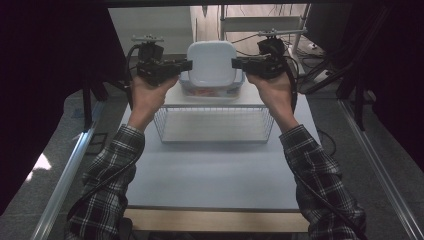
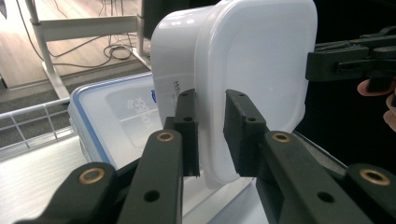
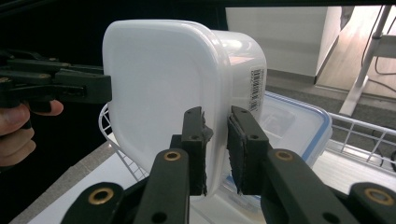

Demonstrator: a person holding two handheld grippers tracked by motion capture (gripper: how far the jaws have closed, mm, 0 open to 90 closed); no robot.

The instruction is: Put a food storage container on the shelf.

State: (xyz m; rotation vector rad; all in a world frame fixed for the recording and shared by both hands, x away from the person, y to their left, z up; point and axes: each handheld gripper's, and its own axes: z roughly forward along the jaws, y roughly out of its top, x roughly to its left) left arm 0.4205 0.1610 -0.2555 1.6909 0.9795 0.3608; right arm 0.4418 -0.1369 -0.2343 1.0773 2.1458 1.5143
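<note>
Above the blue-rimmed box on the wire rack, white lidded tub tipped on edge, rim pinched both sides by left gripper and right gripper fingers

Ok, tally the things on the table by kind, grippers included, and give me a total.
White lidded tub, held up by both grippers: 1
Blue-rimmed clear container under it: 1
White wire rack: 1
Grippers, left gripper and right gripper: 2
Total: 5
</note>
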